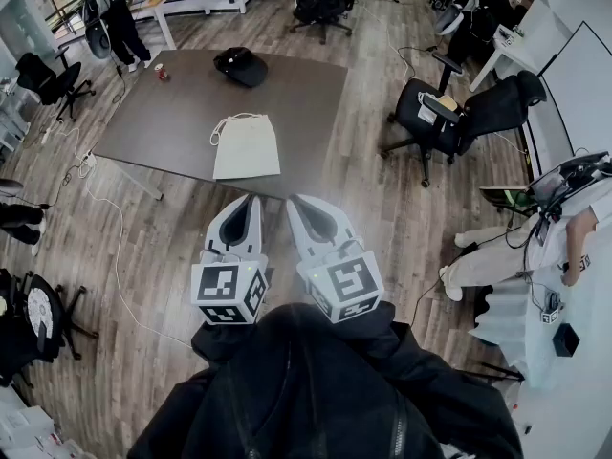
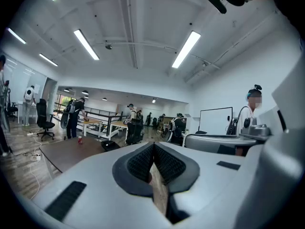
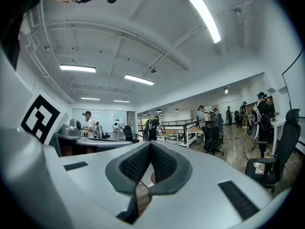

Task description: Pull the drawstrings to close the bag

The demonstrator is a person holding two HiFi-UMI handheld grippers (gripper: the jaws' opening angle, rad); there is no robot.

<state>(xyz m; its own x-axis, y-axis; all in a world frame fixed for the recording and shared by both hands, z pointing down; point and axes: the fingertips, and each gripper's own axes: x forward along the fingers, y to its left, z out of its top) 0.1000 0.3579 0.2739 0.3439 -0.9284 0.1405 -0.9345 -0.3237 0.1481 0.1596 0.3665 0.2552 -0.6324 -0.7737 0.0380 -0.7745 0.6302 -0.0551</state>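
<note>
Two grippers sit side by side low in the head view, left gripper (image 1: 251, 202) and right gripper (image 1: 294, 202), both clenched on nothing, tips aimed toward the dark table (image 1: 153, 113). White drawstring bag (image 1: 247, 151) flat by the table's near edge, straight ahead of both tips and well apart from them, slightly nearer the left gripper. Long axis running away from the person; drawstrings (image 1: 229, 117) looped at the far end, so likely a reach over or around the bag's body. Bare tabletop on both sides of the bag; black cap (image 1: 240, 65) toward the far edge, red can (image 1: 161, 71) near the far left corner, both well apart from it.

Left gripper view: jaws pressed together, empty; table's left part, cap and can ahead; bag hidden below the gripper's body.

Right gripper view: jaws together, empty; open room and an office chair (image 3: 281, 147) at right; neither bag nor its table visible.
</note>
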